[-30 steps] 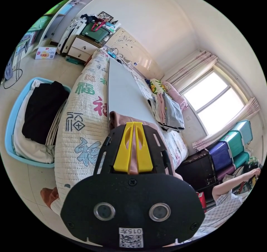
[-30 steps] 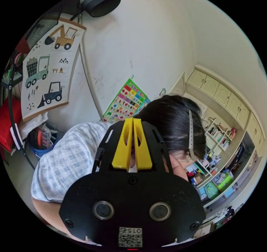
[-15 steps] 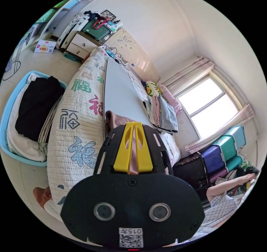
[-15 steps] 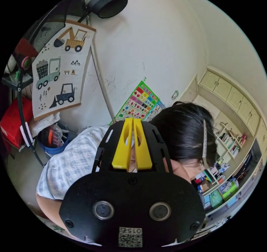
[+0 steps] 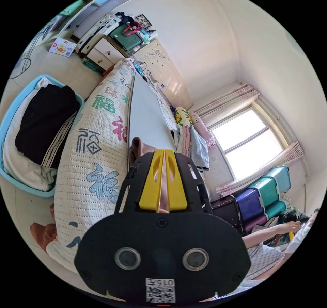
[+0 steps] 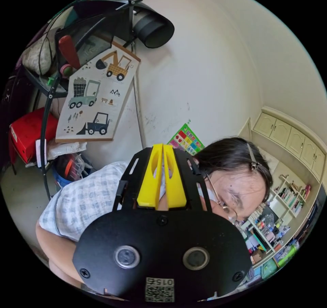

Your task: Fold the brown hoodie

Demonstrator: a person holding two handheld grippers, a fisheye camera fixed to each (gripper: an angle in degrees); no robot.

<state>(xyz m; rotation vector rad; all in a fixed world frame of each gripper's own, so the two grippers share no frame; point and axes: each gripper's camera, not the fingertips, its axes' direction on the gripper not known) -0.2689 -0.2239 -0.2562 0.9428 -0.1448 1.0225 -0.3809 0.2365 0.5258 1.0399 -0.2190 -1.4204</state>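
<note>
Left gripper view: left tool [image 5: 164, 153], two yellow jaws drawn narrow, a strip of brown cloth pinched between them. This is the brown hoodie [image 5: 140, 148]; one bunched fold rises just beyond the jaw tips at frame centre, lying at the near end of the grey-white board [image 5: 145, 117] on the bed. A further patch of brown cloth shows at lower left, low beside the quilt; cannot tell if it is the same garment.

Bed: one quilt [image 5: 95, 141] with large printed characters, running from lower left toward upper centre. One stack of folded clothes [image 5: 196, 144] right of the board, pink and grey layers; count of pieces not clear.

Left of frame: one light-blue basket [image 5: 8, 117] on the floor, holding one black garment [image 5: 42, 120] over white and striped cloth. Upper left: one white drawer cabinet [image 5: 102, 51] with a green box on top.

Right of frame: one window [image 5: 248, 141] with curtains. Below it, stacked plastic bins [image 5: 269, 192], at least four, teal and purple.

Right gripper view: right tool [image 6: 163, 151], two yellow jaws narrow, tips nearly meeting; something pale shows in the gap, cannot tell if cloth is gripped. Behind it, one person in a checked shirt [image 6: 85, 199]. Wall: one vehicle poster [image 6: 97, 97], upper left; one coloured chart [image 6: 185, 139], centre.
</note>
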